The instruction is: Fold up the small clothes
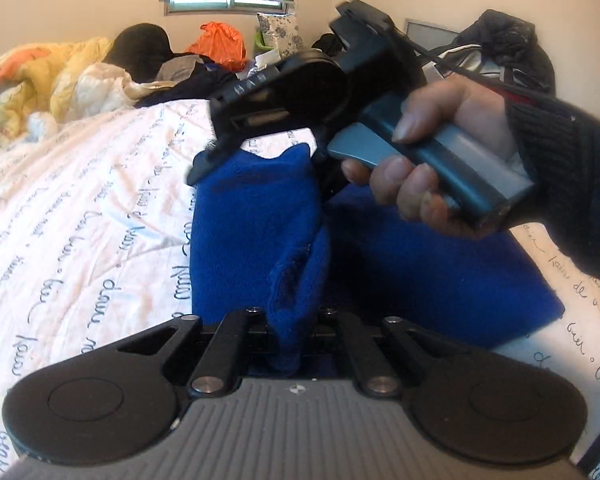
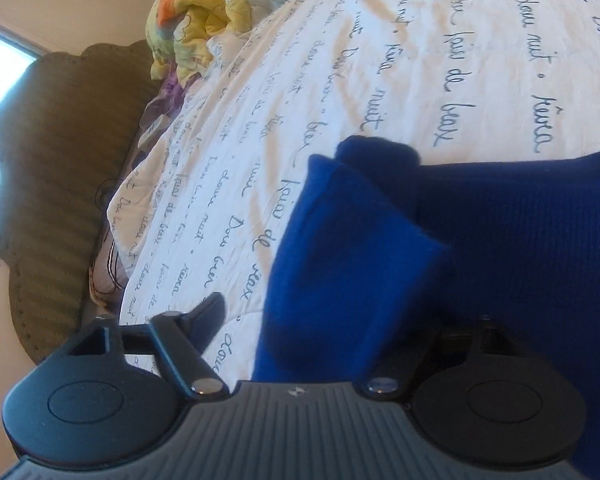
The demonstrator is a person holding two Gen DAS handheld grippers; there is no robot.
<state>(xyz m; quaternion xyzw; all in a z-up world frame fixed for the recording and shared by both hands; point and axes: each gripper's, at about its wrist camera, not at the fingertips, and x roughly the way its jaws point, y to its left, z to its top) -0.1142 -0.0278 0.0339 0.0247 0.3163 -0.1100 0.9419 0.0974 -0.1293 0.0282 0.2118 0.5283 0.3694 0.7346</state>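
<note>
A blue knit garment (image 1: 256, 216) lies on the white bedspread (image 1: 80, 200) printed with dark script. My left gripper (image 1: 290, 334) is shut on a raised fold of it, and the cloth hides the fingertips. Farther along the garment, a hand (image 1: 440, 160) in a dark sleeve holds the right gripper, with one of its fingers (image 1: 204, 160) at the cloth's far end. In the right wrist view the right gripper (image 2: 332, 312) is open around a doubled blue edge (image 2: 340, 264). Its left finger (image 2: 210, 314) stands clear on the sheet, and the right finger is hidden under cloth.
A yellow quilt (image 1: 40, 80) is bunched at the head of the bed by a brown headboard (image 2: 60, 180). An orange bag (image 1: 220, 44), dark clothes (image 1: 188, 72) and a floral pillow (image 1: 280, 28) crowd the far side under the window. A dark jacket (image 1: 500, 44) hangs at the right.
</note>
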